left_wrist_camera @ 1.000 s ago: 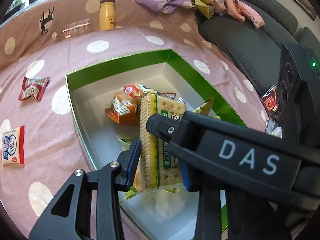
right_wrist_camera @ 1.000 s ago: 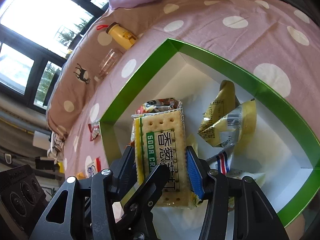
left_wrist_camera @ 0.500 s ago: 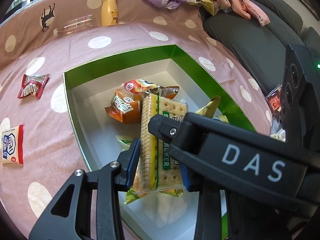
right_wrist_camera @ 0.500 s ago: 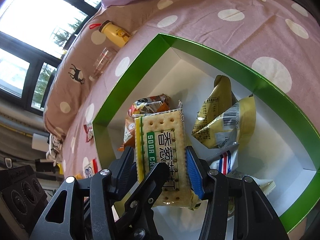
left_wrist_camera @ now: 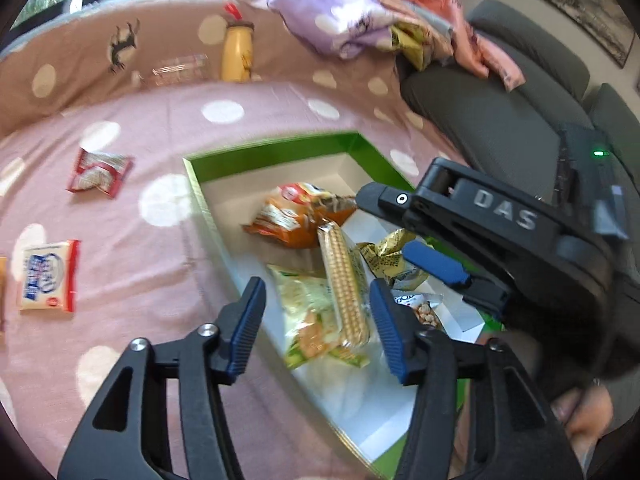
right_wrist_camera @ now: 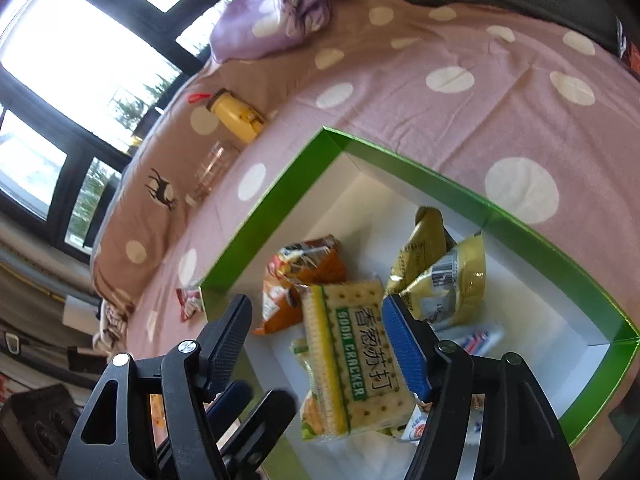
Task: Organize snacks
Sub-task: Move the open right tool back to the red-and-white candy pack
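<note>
My left gripper (left_wrist_camera: 316,320) and right gripper (right_wrist_camera: 316,344) have both just been opening and now stand wide, holding nothing; the soda cracker pack (right_wrist_camera: 352,356) lies between my right gripper's jaws, free of the pads, inside the green box (right_wrist_camera: 264,204) on top of other snack packets. I judge it light, stiff along its length, brittle inside and slick in its wrapper. I would take it across the narrow sides, mid-length, with gentle pressure so the crackers don't crack.
</note>
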`<state>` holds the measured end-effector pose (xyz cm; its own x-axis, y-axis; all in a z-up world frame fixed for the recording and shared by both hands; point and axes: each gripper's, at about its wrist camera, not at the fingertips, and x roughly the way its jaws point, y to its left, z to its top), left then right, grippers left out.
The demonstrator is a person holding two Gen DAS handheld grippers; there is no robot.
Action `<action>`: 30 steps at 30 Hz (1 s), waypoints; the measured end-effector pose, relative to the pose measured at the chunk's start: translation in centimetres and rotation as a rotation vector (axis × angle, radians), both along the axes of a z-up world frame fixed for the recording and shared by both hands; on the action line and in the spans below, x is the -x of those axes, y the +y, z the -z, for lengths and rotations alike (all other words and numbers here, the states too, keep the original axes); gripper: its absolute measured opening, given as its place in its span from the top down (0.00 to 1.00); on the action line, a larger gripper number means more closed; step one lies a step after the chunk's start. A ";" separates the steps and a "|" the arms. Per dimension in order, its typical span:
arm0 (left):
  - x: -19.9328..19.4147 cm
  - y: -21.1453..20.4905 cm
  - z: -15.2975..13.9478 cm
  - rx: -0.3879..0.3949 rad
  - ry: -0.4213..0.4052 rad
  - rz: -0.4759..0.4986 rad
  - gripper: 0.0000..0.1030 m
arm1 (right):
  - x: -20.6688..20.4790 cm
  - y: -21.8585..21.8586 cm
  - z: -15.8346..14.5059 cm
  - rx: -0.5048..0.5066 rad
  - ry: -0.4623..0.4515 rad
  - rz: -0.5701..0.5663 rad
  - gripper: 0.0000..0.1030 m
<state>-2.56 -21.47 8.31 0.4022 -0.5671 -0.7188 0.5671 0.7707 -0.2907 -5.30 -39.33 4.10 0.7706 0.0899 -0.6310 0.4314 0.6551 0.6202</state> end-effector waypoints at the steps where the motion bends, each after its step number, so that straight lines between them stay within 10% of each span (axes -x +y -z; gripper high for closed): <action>1: 0.3 0.9 -0.6 0.010 -0.017 -0.007 0.40 | 0.0 0.2 -0.3 0.013 -0.011 0.003 0.29; 7: 1.4 7.0 -2.3 0.016 -0.100 -0.077 0.16 | -0.4 2.7 -2.2 0.081 -0.111 -0.039 0.14; 20: -0.3 21.7 1.1 -0.026 -0.087 -0.498 0.12 | -3.7 11.0 -2.8 0.230 -0.131 -0.240 0.13; 30: -1.3 25.9 1.7 -0.012 -0.043 -0.603 0.12 | -4.5 15.7 -1.8 0.311 -0.121 -0.262 0.13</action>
